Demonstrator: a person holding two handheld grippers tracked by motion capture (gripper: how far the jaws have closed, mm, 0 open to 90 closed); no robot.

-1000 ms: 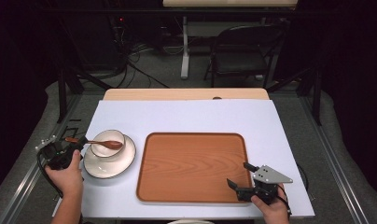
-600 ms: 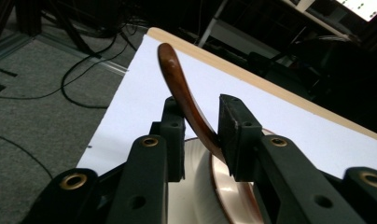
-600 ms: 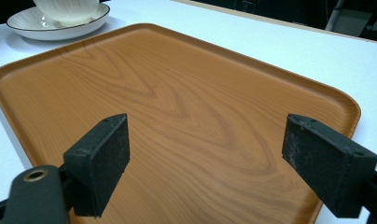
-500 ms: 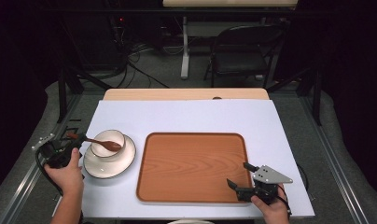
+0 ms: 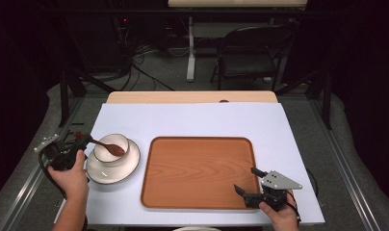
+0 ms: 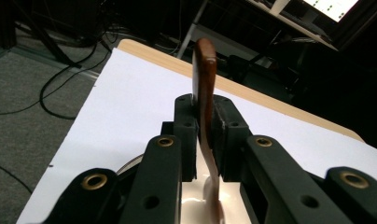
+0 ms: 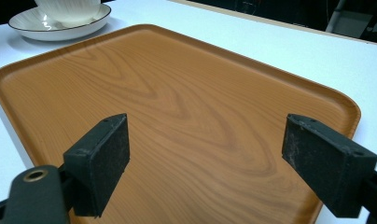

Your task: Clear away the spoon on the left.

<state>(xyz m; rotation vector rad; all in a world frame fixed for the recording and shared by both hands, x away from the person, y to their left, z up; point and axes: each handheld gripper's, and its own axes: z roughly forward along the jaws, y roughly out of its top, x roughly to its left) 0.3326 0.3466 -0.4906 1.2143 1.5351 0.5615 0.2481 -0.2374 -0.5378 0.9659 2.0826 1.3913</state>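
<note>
Left gripper [image 5: 79, 140]: jaws closed tight on the handle of a brown wooden spoon [image 5: 108, 146]. In the left gripper view the spoon [image 6: 204, 93] stands pinched between the two black pads [image 6: 186, 123], its handle end rising past their tips and the rest running down toward a white bowl [image 6: 196, 198] at the bottom edge. In the high view the spoon reaches from the gripper across the rim of the bowl [image 5: 111, 148], with its dark rounded end inside the bowl. The bowl sits on a white plate [image 5: 127, 166] with a dark rim, at the left of the white table cover [image 5: 192, 120]. The person's left hand [image 5: 73, 174] grips the tool just beside the plate.

Right gripper [image 5: 247, 183]: jaws wide apart, holding nothing. In the right gripper view its two pads [image 7: 105, 156] stand well apart over the near part of a wooden tray [image 7: 186, 107]; whether they touch the tray surface I cannot tell. In the high view the gripper sits at the near right corner of the tray [image 5: 197, 168], held by the right hand [image 5: 279, 216].

The tray lies at the middle of the table, just right of the plate, and carries nothing. The plate [image 7: 60, 25] and bowl [image 7: 70, 9] appear beyond the tray's far corner in the right gripper view.
</note>
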